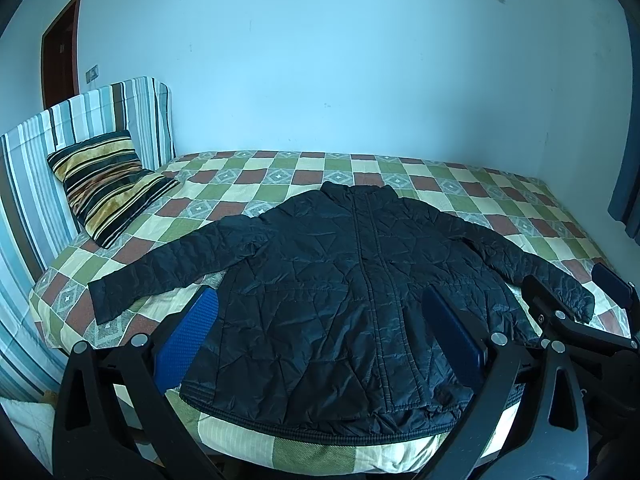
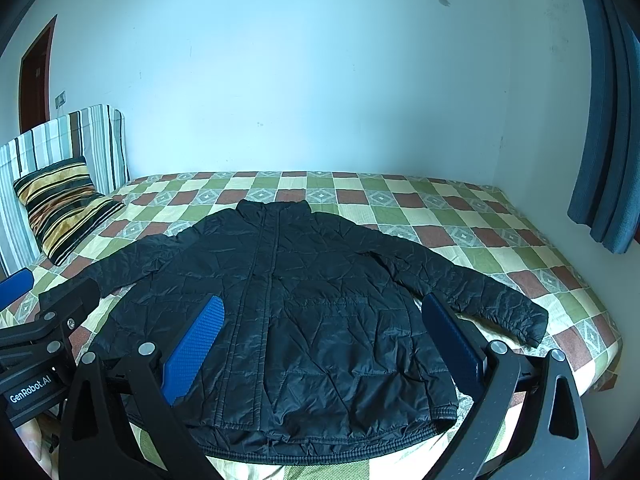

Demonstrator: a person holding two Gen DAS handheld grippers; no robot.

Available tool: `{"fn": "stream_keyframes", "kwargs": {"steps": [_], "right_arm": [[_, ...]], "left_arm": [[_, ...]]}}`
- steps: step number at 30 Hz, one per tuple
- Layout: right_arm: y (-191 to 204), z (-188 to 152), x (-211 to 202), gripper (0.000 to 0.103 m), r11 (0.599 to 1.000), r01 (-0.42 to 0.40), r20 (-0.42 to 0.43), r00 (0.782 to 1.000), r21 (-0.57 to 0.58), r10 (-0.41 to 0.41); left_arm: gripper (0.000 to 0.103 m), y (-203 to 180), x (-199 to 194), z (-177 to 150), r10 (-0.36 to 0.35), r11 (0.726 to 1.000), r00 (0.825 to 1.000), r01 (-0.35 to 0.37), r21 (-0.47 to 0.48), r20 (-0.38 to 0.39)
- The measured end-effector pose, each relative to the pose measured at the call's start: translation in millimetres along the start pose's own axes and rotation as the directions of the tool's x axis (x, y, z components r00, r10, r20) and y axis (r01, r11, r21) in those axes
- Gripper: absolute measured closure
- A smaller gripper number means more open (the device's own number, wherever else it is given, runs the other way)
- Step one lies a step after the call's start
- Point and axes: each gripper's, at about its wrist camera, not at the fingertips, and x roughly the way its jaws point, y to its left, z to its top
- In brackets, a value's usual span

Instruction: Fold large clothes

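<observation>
A black quilted jacket [image 1: 340, 280] lies flat and face up on the bed, zipped, collar far, hem near, both sleeves spread out to the sides. It also shows in the right wrist view [image 2: 304, 312]. My left gripper [image 1: 320, 312] is open and empty, held above the jacket's near hem, its blue pads [image 1: 188, 340] wide apart. My right gripper [image 2: 320, 320] is open and empty too, above the jacket's right half. The right gripper's body shows at the right edge of the left wrist view [image 1: 580, 316].
The bed has a checked green, red and cream cover [image 1: 460, 184]. A striped pillow [image 1: 108, 184] leans on the striped headboard [image 1: 80, 128] at the left. A blue curtain [image 2: 604, 120] hangs at the right, a pale wall behind, a dark door [image 1: 60, 52] far left.
</observation>
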Motion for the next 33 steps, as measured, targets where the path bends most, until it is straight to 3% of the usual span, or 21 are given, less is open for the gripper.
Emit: {"fn": "stream_keyframes", "kwargs": {"steps": [33], "right_arm": [[3.2,-3.0,0.1,0.005,1.0,0.001,0.0,1.0,-0.003,-0.001]], "left_arm": [[0.002,1.6,-0.6,-1.4,0.002,1.0,1.0,-0.002,0.004,0.004]]}}
